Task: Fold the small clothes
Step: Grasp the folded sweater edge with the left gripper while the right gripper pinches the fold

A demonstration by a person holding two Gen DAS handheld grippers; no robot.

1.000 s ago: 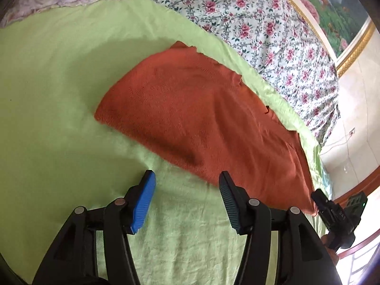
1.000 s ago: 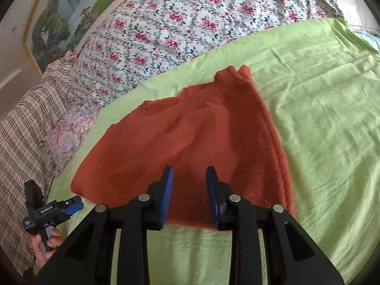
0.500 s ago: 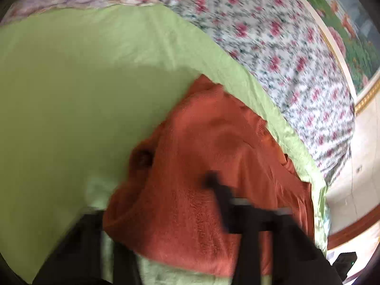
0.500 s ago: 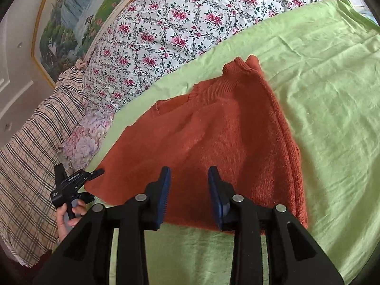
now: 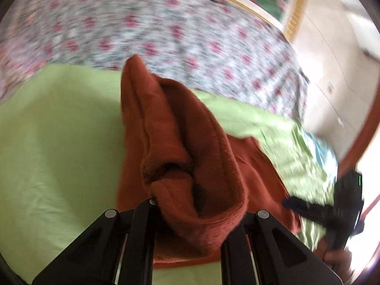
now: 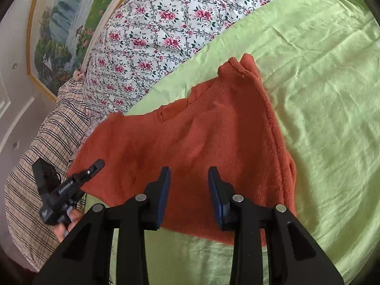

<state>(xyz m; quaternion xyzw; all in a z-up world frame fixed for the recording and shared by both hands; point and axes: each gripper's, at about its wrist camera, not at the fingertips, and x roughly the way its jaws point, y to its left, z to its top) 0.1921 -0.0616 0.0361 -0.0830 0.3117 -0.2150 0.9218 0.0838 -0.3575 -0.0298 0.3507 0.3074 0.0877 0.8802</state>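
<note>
The left gripper [image 5: 194, 216] is closing its jaws on a bunched fold of a rust-orange knitted sweater [image 5: 180, 147], and the cloth fills the gap between its black arms, hiding the pads. The pinched part of the sweater is lifted off the bed and rises in a rumpled cone toward the far side, while the rest trails down onto a lime-green sheet [image 5: 52, 147]. This view is blurred by motion. At its lower right edge the right gripper [image 5: 325, 209] shows as a dark shape with part of a hand below it. From the right wrist camera, the right gripper [image 6: 189, 191] holds its two blue-padded jaws partly apart; nothing sits between the pads, and the near hem of the sweater [image 6: 213, 130] lies beneath them, so contact cannot be told. Here the sweater lies mostly flat across the middle of the green sheet [image 6: 320, 83], its neckline toward the far edge and a thick folded seam along its right side. At the sweater's left corner the left gripper [image 6: 71, 182] appears, held by a hand [image 6: 66, 223]. Beyond the sheet's far edge lies a white quilt printed with pink flowers [image 6: 154, 23], a plaid cloth [image 6: 35, 178] lies at the left, and a framed landscape painting [image 6: 64, 28] hangs on the wall behind.
</note>
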